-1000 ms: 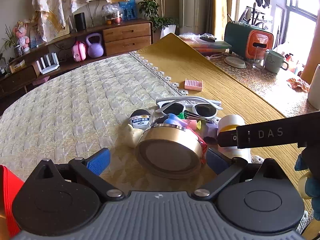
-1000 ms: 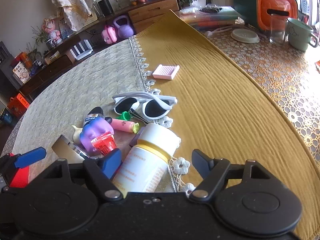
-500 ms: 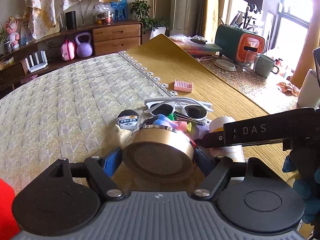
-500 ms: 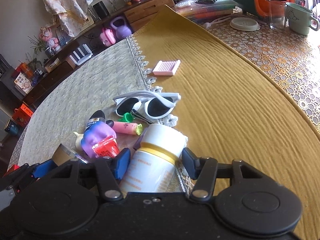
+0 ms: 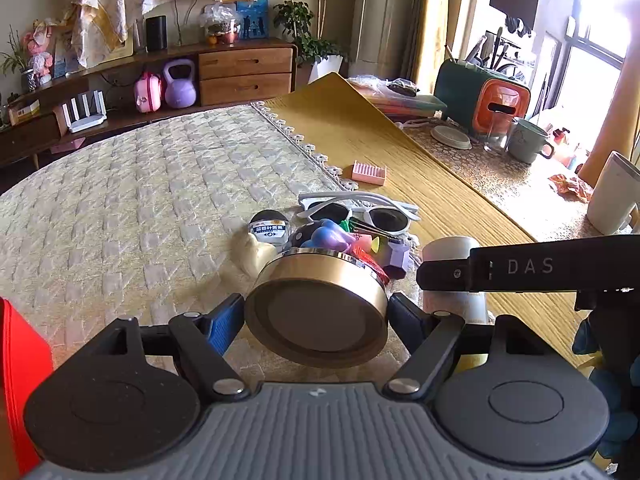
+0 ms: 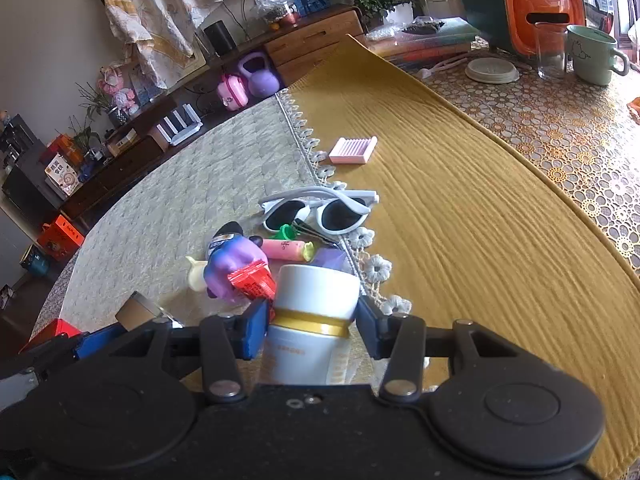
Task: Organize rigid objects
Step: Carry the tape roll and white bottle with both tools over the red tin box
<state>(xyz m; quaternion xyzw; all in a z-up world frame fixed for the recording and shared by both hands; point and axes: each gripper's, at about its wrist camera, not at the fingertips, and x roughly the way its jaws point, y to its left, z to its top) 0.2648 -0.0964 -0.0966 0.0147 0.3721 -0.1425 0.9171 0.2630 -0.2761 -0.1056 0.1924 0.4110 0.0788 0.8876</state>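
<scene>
We can read "DAS" in pale letters on the black bar of the right claw (image 5: pixel 528 268). Our left claw (image 5: pixel 316 316) squeezes a round gold tin (image 5: pixel 318 310) with a flat grey face, tipped toward us over the cream cloth on the counter (image 5: pixel 120 216). Our right claw (image 6: pixel 312 326) has just been closing and now squeezes a white bottle (image 6: pixel 314 320) with a gold band, at the pile by the white sunglasses (image 6: pixel 320 210).
</scene>
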